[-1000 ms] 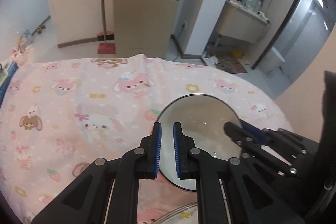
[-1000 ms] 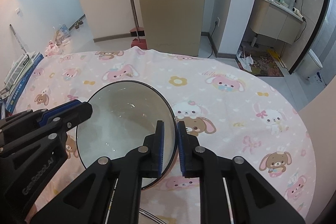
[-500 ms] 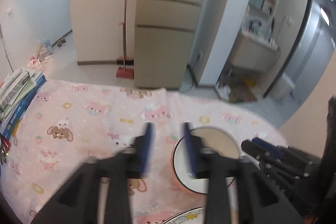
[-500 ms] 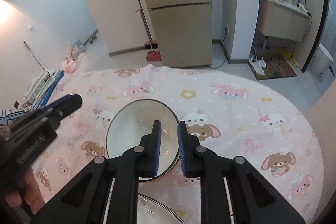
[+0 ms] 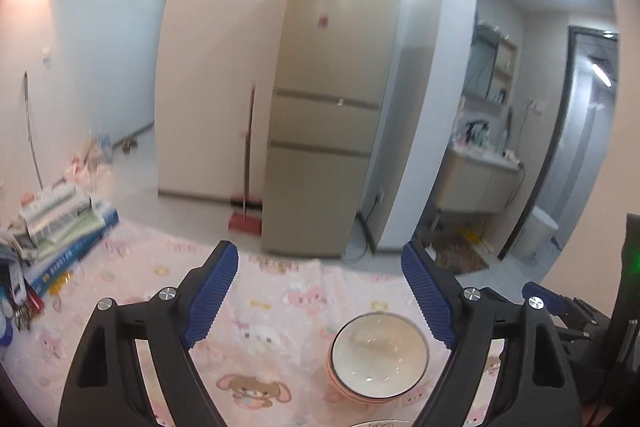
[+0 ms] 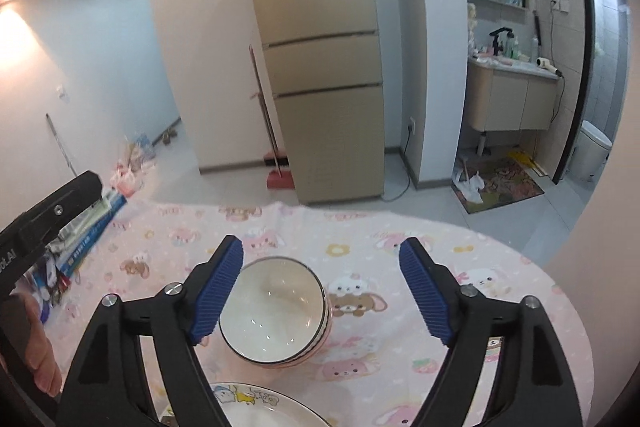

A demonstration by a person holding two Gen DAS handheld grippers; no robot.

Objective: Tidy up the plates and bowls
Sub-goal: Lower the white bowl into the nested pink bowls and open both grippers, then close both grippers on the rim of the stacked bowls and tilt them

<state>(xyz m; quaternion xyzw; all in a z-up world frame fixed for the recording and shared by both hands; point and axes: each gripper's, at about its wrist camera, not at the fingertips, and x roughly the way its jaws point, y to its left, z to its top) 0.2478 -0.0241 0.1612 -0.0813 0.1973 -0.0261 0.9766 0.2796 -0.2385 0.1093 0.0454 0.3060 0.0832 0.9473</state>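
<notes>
A stack of bowls, white inside and pink outside, stands on the pink cartoon tablecloth. My left gripper hangs above and behind it, its jaws opening wide with nothing between the pads. In the right wrist view the same bowls sit low between the fingers of my right gripper, untouched, as its jaws also open. A plate with cartoon print lies at the near edge. The left gripper shows at far left and the right gripper at far right.
Stacked books and boxes and a bunch of keys crowd the table's left end. The round table's far edge drops to the floor before a beige fridge and a red broom. A hand holds the left gripper.
Both grippers were shut on the bowl's rim; they have let go, opened wide and risen back from it. The bowl now rests on the stack.
</notes>
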